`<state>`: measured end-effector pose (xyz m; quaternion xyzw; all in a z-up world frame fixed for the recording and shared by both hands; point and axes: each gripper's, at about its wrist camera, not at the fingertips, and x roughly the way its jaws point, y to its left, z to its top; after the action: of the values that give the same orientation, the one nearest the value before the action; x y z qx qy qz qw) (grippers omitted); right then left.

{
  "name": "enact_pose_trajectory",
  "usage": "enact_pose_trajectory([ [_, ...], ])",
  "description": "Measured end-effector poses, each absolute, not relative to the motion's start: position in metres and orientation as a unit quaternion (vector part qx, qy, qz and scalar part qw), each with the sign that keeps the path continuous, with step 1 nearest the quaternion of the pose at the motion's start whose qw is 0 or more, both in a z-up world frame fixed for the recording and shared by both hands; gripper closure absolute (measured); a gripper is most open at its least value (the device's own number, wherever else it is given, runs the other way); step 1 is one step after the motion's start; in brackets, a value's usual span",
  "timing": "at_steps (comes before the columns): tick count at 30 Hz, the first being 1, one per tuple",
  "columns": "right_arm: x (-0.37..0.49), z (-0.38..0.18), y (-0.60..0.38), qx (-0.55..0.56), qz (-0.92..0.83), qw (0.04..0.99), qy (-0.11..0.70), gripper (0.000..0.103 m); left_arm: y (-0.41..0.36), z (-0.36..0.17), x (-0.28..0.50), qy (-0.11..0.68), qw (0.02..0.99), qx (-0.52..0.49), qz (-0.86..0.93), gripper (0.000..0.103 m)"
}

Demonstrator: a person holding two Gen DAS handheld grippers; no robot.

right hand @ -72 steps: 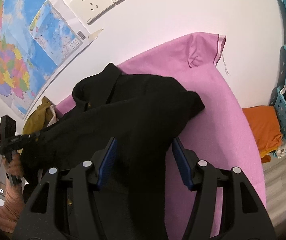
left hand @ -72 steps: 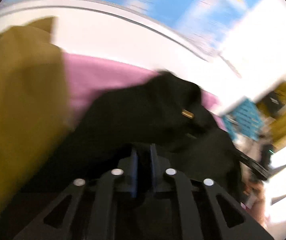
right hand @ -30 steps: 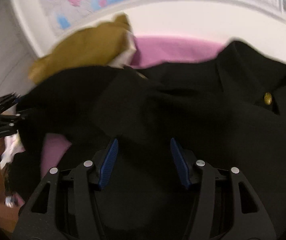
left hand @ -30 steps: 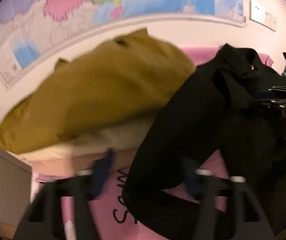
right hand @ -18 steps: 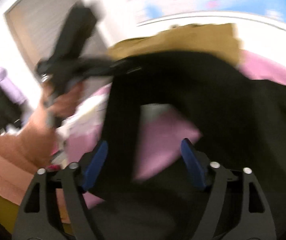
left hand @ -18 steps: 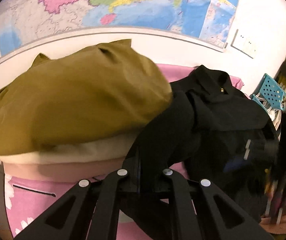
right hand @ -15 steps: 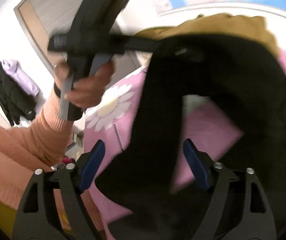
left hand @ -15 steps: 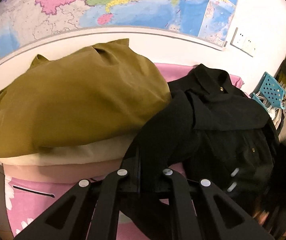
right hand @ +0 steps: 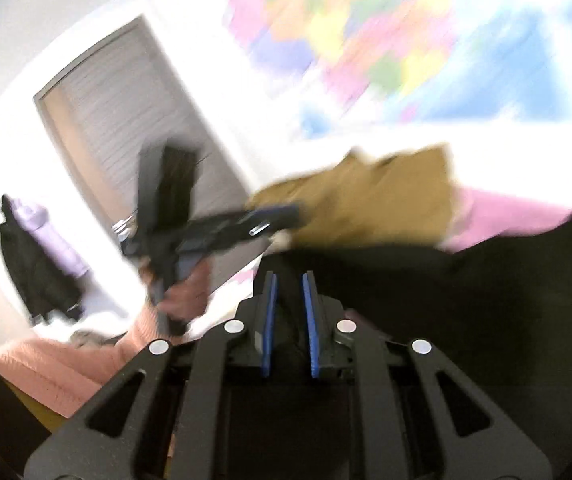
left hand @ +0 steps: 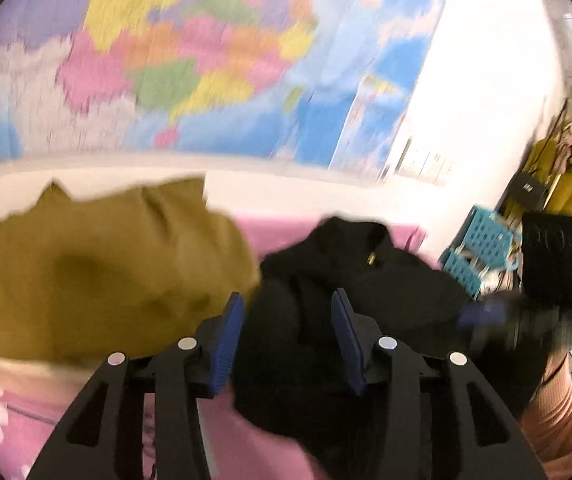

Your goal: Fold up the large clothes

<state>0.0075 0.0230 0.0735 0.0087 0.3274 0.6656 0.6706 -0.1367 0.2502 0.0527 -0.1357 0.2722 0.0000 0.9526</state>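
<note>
Here, in the left wrist view, the black coat (left hand: pixel 366 280) lies on the pink cover (left hand: pixel 286 228), just ahead of the left gripper (left hand: pixel 286 332). Its 2 jaws have just been opening and stand spread, with dark cloth seen between them but not pressed by the pads. To the left sits the mustard garment (left hand: pixel 97 268). At the right edge the right gripper (left hand: pixel 526 316) is blurred, above a salmon sleeve (left hand: pixel 562 412).

In the right wrist view, the right gripper (right hand: pixel 288 320) has just been closing; its jaws are near together and pinch a fold of the black coat (right hand: pixel 466 300). Only this view shows the door (right hand: pixel 125 120) and the person's hand (right hand: pixel 185 284) holding the left gripper (right hand: pixel 273 216).
</note>
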Motion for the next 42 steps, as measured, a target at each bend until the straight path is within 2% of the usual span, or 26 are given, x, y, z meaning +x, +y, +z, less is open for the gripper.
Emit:
enact_pose_trajectory([
  [2,0.031,0.091,-0.012,0.024,0.640,0.698,0.322,0.090,0.243,0.053,-0.127,0.274,0.952,-0.134,-0.006,0.060],
  [4,0.062,0.099,-0.050,0.040,0.594,0.737,0.321,0.102,0.236,0.045,-0.116,0.289,0.949,-0.127,-0.007,0.060],
  [7,0.102,0.089,-0.096,0.066,0.527,0.779,0.334,0.102,0.219,0.012,-0.089,0.336,0.935,-0.114,-0.003,0.060],
  [9,0.128,0.060,-0.126,0.082,0.480,0.791,0.370,0.102,0.211,-0.010,-0.073,0.366,0.925,-0.099,-0.002,0.060],
  [11,0.128,0.033,-0.138,0.079,0.441,0.804,0.391,0.097,0.201,-0.034,-0.056,0.402,0.911,-0.088,-0.005,0.060],
  [13,0.112,0.009,-0.138,0.065,0.438,0.801,0.402,0.077,0.197,-0.054,-0.045,0.426,0.900,-0.087,-0.005,0.060],
  [14,0.106,0.001,-0.140,0.054,0.437,0.803,0.402,0.047,0.195,-0.061,-0.041,0.434,0.897,-0.087,-0.006,0.060],
  [15,0.100,-0.006,-0.142,0.044,0.437,0.804,0.401,0.033,0.193,-0.064,-0.040,0.437,0.895,-0.090,-0.010,0.060],
  [17,0.082,-0.017,-0.147,0.011,0.446,0.799,0.403,0.031,0.191,-0.065,-0.039,0.434,0.896,-0.089,-0.015,0.060],
  [18,0.076,-0.026,-0.145,-0.011,0.439,0.799,0.411,0.026,0.189,-0.064,-0.038,0.430,0.898,-0.086,-0.015,0.060],
  [20,0.073,-0.041,-0.150,-0.048,0.408,0.806,0.426,0.026,0.184,-0.057,-0.039,0.417,0.905,-0.074,-0.023,0.056],
  [22,0.075,-0.055,-0.151,-0.041,0.409,0.800,0.437,0.032,0.178,-0.053,-0.037,0.412,0.909,-0.063,-0.025,0.048],
  [23,0.076,-0.058,-0.153,-0.019,0.422,0.793,0.439,0.059,0.175,-0.053,-0.034,0.413,0.909,-0.055,-0.024,0.048],
  [24,0.076,-0.058,-0.153,-0.004,0.447,0.780,0.438,0.093,0.172,-0.054,-0.029,0.418,0.907,-0.052,-0.024,0.048],
  [25,0.074,-0.053,-0.154,0.000,0.456,0.780,0.429,0.101,0.169,-0.055,-0.027,0.422,0.905,-0.053,-0.025,0.048],
  [32,0.103,0.041,-0.217,0.150,0.423,0.838,0.311,0.101,0.166,-0.057,-0.010,0.423,0.904,-0.069,-0.009,0.047],
  [35,0.136,0.041,-0.231,0.169,0.374,0.850,0.330,0.099,0.167,-0.058,0.006,0.426,0.901,-0.079,0.007,0.046],
  [37,0.157,0.016,-0.228,0.159,0.342,0.846,0.376,0.094,0.167,-0.062,0.015,0.430,0.899,-0.079,0.019,0.046],
  [39,0.170,-0.013,-0.223,0.146,0.315,0.841,0.414,0.083,0.167,-0.068,0.025,0.439,0.895,-0.075,0.031,0.045],
  [40,0.173,-0.026,-0.220,0.140,0.309,0.838,0.427,0.081,0.167,-0.073,0.032,0.445,0.892,-0.072,0.038,0.044],
  [41,0.174,-0.038,-0.217,0.135,0.308,0.834,0.438,0.076,0.169,-0.075,0.035,0.447,0.890,-0.072,0.041,0.043],
  [42,0.174,-0.047,-0.219,0.141,0.303,0.834,0.440,0.061,0.170,-0.077,0.037,0.449,0.889,-0.074,0.043,0.041],
])
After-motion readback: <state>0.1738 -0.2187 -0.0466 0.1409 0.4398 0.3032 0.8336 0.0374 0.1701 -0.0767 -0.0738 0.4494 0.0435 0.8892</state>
